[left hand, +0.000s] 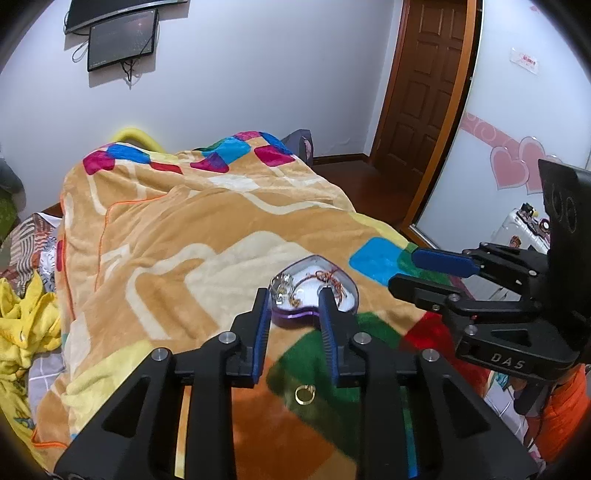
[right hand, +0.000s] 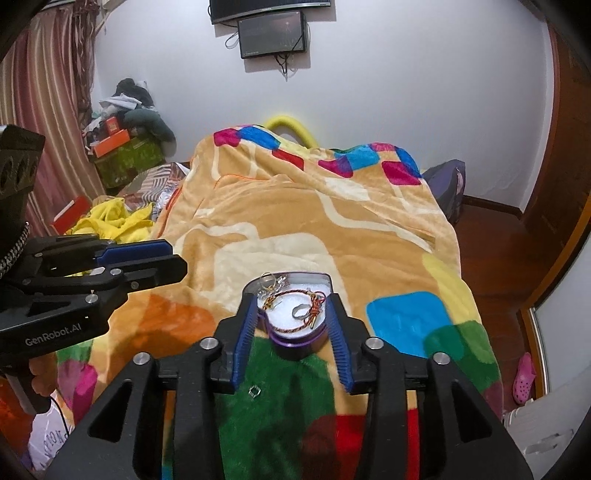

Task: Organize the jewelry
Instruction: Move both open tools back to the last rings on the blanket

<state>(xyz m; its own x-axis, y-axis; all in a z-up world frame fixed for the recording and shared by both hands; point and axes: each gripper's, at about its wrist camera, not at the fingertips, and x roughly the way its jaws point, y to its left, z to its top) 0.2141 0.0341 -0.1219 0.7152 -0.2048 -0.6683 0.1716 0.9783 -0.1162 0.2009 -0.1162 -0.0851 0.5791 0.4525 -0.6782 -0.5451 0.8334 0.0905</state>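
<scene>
A purple heart-shaped jewelry box [left hand: 295, 320] [right hand: 295, 345] sits open on the blanket, holding a red-orange braided bracelet [right hand: 295, 295], a silver ring [right hand: 300, 312] and other small pieces. A gold ring [left hand: 305, 394] lies on the blanket in front of the box, between my left gripper's fingers. A small silver piece [right hand: 254, 390] lies on the green patch in the right wrist view. My left gripper [left hand: 295, 295] is open and empty, hovering just short of the box. My right gripper [right hand: 293, 301] is open and empty, its fingers on either side of the box.
The colourful fleece blanket [left hand: 177, 229] covers the bed. Yellow clothes [right hand: 110, 221] and boxes [right hand: 122, 155] lie at the bed's left. A wooden door [left hand: 424, 85] and a wardrobe with pink hearts [left hand: 517, 166] stand on the right. Monitors [right hand: 273, 33] hang on the far wall.
</scene>
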